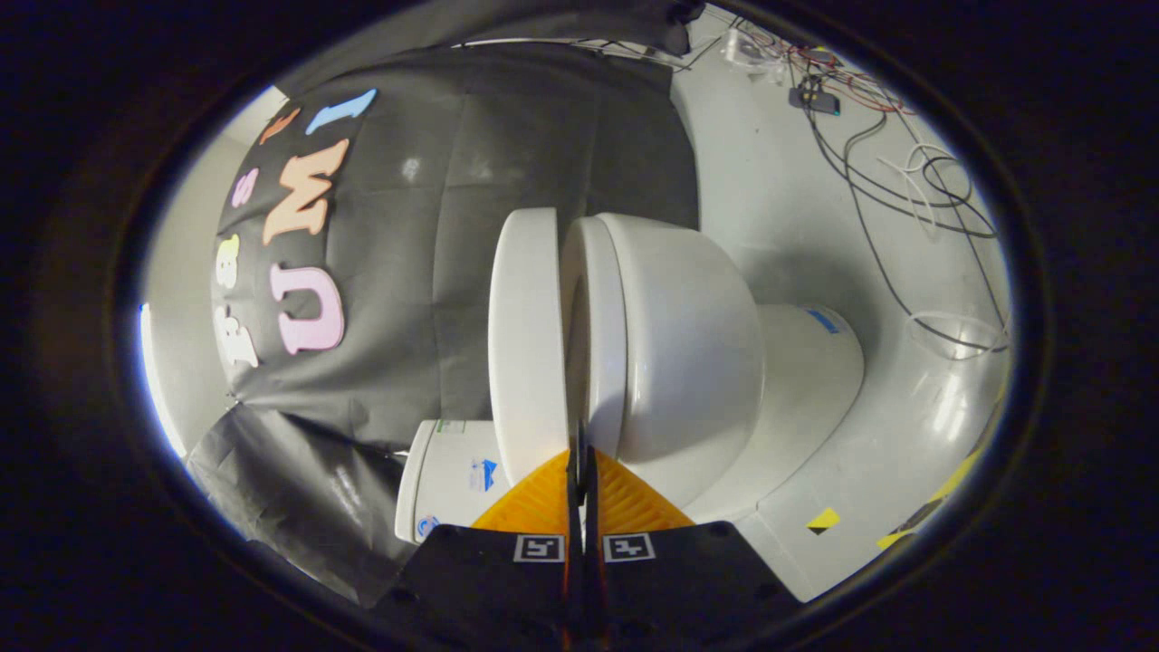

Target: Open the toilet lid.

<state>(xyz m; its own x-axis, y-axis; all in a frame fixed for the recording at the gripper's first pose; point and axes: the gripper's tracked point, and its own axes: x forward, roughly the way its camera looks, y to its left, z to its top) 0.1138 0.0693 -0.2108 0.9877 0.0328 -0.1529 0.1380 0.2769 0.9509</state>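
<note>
The view is rolled on its side, so the white toilet lies sideways ahead of me. Its lid (525, 335) stands a narrow gap off the seat (599, 335), which rests on the bowl (693, 353). My gripper (579, 455) is shut, its two orange fingers (543, 498) pressed together with nothing held between them. Their tips sit at the near end of the gap between lid and seat, the lid's edge on one side and the seat's rim on the other.
The toilet's tank (448, 480) sits beside the fingers against the black cloth wall (507, 136). The pedestal (810, 371) stands on a white floor (905, 435). Loose cables (905, 181) trail across the floor beyond the bowl. A yellow-black tape mark (822, 520) lies near the base.
</note>
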